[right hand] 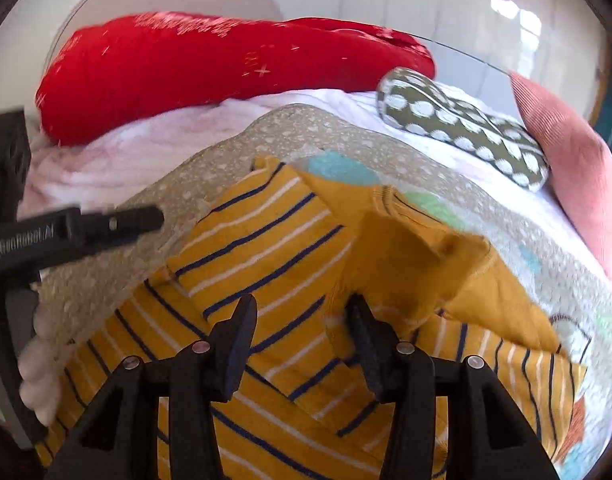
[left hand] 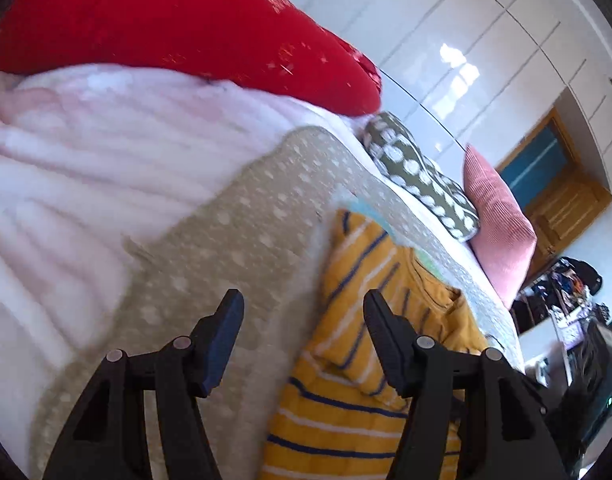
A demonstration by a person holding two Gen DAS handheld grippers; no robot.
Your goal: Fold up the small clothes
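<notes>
Left wrist view: the left gripper [left hand: 304, 306] is hanging over the bed with its jaws spread and nothing between them. Below it, the yellow striped garment [left hand: 345, 384] is lying on the beige dotted blanket [left hand: 242, 216], mostly under the gripper's right-hand finger. The left-hand finger is sitting over bare blanket. One striped layer is already lying folded over another here, so the fold looks started, not finished. Behind, a pink fluffy throw [left hand: 86, 160], a red pillow [left hand: 166, 24], a green polka-dot cushion [left hand: 421, 180] and a pink ribbed cushion [left hand: 497, 216] are crowding the far side of the bed.

Right wrist view: the right gripper [right hand: 302, 314] is hovering above the middle of the garment, jaws apart and pinching nothing; cloth shows in the gap but the pads are not pressing on it. The garment is looking rumpled: a striped panel is lying across the body, and a plain mustard part [right hand: 405, 240] is bunching up near the neck. A striped piece at the right is sticking out flat, unfolded. The left gripper is showing at the left edge, off the cloth, over the blanket.

Judgement: roughly partway. One fold seems laid; the bunched top and the loose right side are still needing tidying and a final fold.
</notes>
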